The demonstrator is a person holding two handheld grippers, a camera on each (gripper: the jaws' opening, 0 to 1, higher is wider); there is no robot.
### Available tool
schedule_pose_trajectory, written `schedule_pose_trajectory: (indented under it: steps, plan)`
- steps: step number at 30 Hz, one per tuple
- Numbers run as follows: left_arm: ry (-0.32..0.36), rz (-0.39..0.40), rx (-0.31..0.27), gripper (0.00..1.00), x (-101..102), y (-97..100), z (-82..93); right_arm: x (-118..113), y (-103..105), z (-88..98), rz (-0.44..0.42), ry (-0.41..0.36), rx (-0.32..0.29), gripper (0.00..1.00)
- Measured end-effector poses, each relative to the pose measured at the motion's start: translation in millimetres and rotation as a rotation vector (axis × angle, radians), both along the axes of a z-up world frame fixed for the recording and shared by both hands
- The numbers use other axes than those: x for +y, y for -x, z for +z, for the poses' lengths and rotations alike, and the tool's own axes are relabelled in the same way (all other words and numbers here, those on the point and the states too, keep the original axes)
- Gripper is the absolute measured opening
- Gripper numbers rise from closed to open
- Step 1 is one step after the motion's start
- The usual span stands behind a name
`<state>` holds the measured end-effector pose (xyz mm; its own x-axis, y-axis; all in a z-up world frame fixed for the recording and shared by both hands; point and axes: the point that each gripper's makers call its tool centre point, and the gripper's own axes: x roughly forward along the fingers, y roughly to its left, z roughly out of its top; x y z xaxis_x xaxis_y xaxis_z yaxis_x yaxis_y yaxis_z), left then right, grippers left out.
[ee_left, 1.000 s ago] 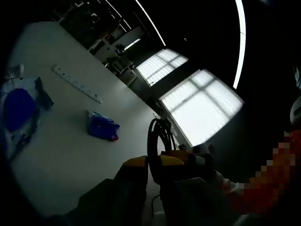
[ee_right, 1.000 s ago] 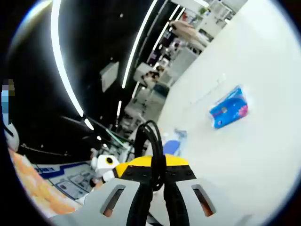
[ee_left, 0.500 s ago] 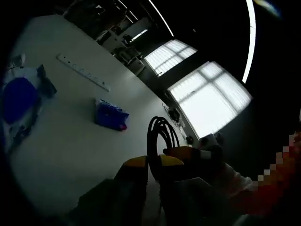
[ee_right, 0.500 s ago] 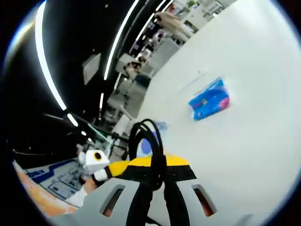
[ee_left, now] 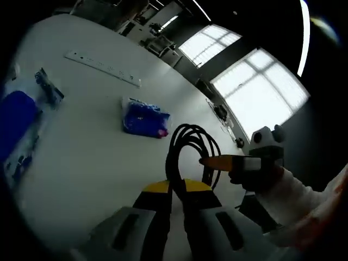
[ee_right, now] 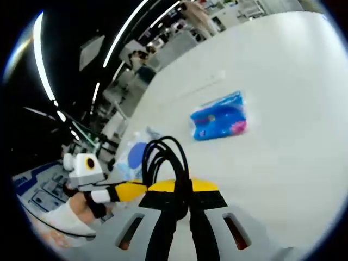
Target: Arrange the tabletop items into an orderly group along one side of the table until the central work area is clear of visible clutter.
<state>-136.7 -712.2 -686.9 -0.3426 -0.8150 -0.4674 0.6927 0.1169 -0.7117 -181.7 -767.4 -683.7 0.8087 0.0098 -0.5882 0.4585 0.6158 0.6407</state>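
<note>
Clearly both tools are occupied with the same thing: the left tool [ee_left: 174, 193] has its jaws pinched together on a black cable [ee_left: 191, 149], whose loops stand up above the yellow jaw tips, and the right tool [ee_right: 176, 190] is likewise clamped on the black cable [ee_right: 166, 160] bundle in its own view. Each tool also appears in the other's view, close alongside, so the coil seems to be carried between them above the white worktop [ee_left: 81, 163]. To do this step well, I would keep both grips firm and level, carry the coil toward the side where the other items lie, and lower it flat beside them before letting go, so the loops do not spring open or drag across the blue packet [ee_left: 144, 117]. That packet lies alone on the open middle of the worktop; a white power strip [ee_left: 103, 61] sits farther off, and a blue bag [ee_left: 19, 128] lies near the left edge, so the centre is not yet clear. Compared with a second ago, both views have tipped downward: far more worktop and less ceiling now show, the blue packet [ee_right: 220, 117] sits lower and nearer in each view, and the coil is still held just as before.
</note>
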Motion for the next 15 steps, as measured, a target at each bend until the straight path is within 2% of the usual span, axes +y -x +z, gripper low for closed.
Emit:
schedule_pose_trajectory:
  steps: [3, 6, 15]
  plan:
    - [-0.022, -0.003, 0.008, 0.03, -6.9, -0.9, -6.8, -8.0, -0.2, -8.3, 0.012, 0.022, 0.032, 0.04]
    - [-0.074, -0.009, -0.003, 0.03, -13.6, -2.2, -18.5, -15.6, -2.8, -21.0, 0.033, 0.063, 0.082, 0.04]
    - [-0.141, -0.031, -0.012, 0.03, -24.6, -3.0, -40.4, -32.7, -8.9, -47.9, 0.099, 0.177, 0.196, 0.05]
